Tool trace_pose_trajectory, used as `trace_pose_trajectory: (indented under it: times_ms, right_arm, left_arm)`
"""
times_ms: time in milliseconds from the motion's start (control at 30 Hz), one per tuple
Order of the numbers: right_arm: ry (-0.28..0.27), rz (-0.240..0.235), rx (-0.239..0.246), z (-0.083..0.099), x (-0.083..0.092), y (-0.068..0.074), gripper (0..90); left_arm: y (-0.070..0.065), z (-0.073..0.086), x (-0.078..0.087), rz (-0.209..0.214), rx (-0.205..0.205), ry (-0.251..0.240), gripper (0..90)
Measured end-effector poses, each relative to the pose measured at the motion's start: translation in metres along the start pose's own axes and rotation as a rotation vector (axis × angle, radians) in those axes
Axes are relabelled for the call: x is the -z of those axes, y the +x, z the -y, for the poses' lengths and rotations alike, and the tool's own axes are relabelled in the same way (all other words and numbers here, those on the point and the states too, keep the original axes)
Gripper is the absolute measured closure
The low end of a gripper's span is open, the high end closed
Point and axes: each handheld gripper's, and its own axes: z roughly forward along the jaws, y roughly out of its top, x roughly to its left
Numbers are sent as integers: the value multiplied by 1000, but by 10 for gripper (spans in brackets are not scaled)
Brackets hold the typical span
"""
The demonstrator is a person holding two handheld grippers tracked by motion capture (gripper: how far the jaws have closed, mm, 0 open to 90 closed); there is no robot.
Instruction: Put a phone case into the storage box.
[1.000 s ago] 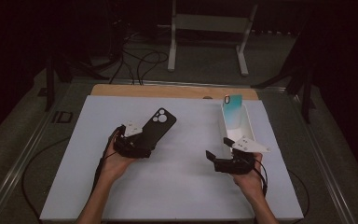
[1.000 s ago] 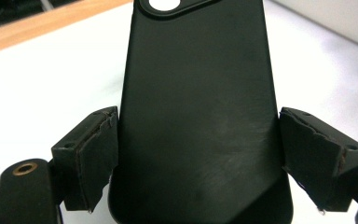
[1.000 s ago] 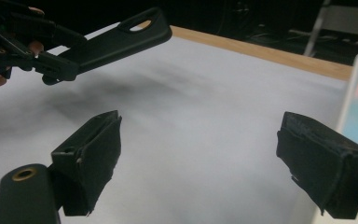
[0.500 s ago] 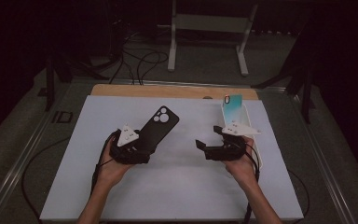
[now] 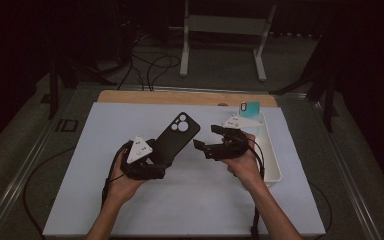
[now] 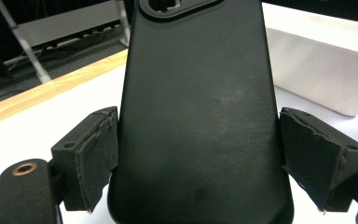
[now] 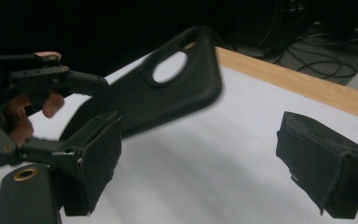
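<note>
A black phone case (image 5: 178, 134) with a camera cut-out is held tilted above the white mat. My left gripper (image 5: 159, 163) is shut on its lower end. In the left gripper view the case (image 6: 198, 93) fills the gap and both pads (image 6: 98, 149) press its side edges. My right gripper (image 5: 206, 137) stands open just right of the case, jaws pointing left toward it, with nothing between them. In the right gripper view the case (image 7: 168, 88) lies ahead to the left, apart from my open right gripper (image 7: 203, 135), with the left gripper (image 7: 42, 79) behind it.
A white tray (image 5: 271, 155) stands along the mat's right side, close behind the right hand, with a teal item (image 5: 250, 107) at its far end. The wooden table edge (image 5: 145, 96) runs behind the mat. Cables and a stand lie on the floor beyond.
The right gripper has left the tray and moved left and up toward the case. The left gripper has shifted slightly right, still holding the case.
</note>
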Motion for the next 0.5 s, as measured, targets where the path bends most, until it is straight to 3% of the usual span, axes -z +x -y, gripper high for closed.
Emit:
trace_pose_trajectory:
  times_ms: [267,367,500]
  right_arm:
    - [2,-47,-37,-5,-7,3,170]
    - [9,-55,-51,-7,-9,7,294]
    - [11,-73,-67,-6,-9,8,369]
  left_arm:
    - [-11,-5,-5,24,-9,-24,153]
    - [-17,-8,-5,45,-18,-54,151]
    - [-20,-9,-5,50,-20,-73,151]
